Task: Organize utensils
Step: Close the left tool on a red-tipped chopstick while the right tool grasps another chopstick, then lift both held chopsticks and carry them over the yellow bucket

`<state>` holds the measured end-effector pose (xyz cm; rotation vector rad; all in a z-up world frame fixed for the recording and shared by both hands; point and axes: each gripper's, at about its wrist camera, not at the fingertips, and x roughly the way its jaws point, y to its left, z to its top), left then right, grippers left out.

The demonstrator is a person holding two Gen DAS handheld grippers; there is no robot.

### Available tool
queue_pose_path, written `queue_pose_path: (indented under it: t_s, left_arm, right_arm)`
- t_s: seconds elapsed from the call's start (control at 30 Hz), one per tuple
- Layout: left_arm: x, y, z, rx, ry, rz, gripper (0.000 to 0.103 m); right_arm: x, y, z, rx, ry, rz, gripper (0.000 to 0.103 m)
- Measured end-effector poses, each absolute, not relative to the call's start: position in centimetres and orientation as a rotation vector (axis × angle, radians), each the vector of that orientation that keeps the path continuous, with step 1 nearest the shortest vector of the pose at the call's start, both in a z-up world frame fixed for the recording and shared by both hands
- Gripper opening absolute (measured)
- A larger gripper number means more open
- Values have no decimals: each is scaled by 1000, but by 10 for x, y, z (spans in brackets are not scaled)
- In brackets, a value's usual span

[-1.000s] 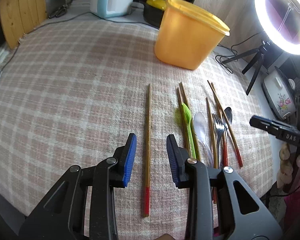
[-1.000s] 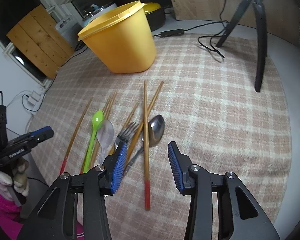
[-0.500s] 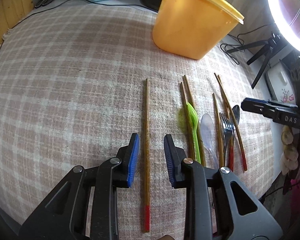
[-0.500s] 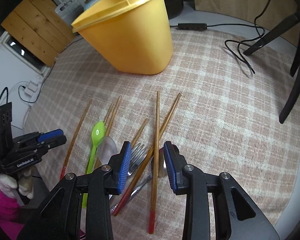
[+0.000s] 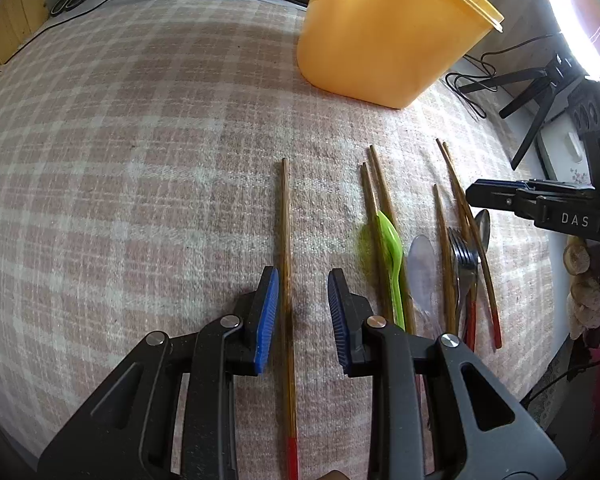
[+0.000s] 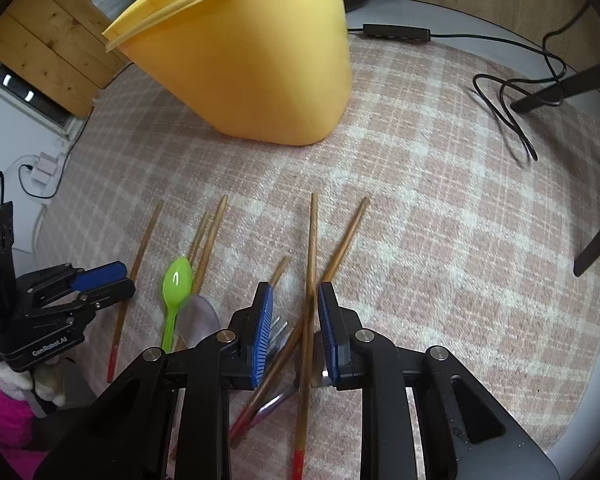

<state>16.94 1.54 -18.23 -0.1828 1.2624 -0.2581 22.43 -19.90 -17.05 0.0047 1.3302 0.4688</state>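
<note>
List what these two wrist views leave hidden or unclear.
- Left wrist view: ring light blown out and cut by the frame edge.
- Left wrist view: fork handle buried under chopsticks.
- Right wrist view: metal spoon bowl hidden behind the right gripper, jaws closing around a chopstick.
- Right wrist view: yellow container interior unseen; top cropped.

Open cloth on my left, clutter and gear on my right

The checked tablecloth (image 5: 140, 152) lies bare to the left of the lone chopstick (image 5: 286, 240), so my left gripper (image 5: 300, 300) can pass there. Ahead the yellow tub (image 5: 380, 40) blocks the way. Between my grippers the chopsticks, green spoon (image 5: 392, 248) and fork (image 5: 464, 256) lie packed side by side. Beyond my right gripper (image 6: 294, 320) the cloth is free up to the cable (image 6: 508, 120) and tripod legs (image 6: 596, 240).
</note>
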Motion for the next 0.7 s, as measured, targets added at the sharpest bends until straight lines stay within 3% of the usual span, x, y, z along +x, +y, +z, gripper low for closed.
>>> queue_pose_path:
  t_s: [0.33,0.57,0.7]
  left_arm:
    - [182,7,-190,-166,1275,-255,25]
    - [189,6,-194,-146,1268,-238,6]
    - [189,19,-195,-173,1265,-244,4]
  right_arm:
    - [242,-180,-181,-54,1341,429,20]
    - [249,-164,-189,-84,1353,413,10]
    - [249,-158,-192,-84,1356,409,6]
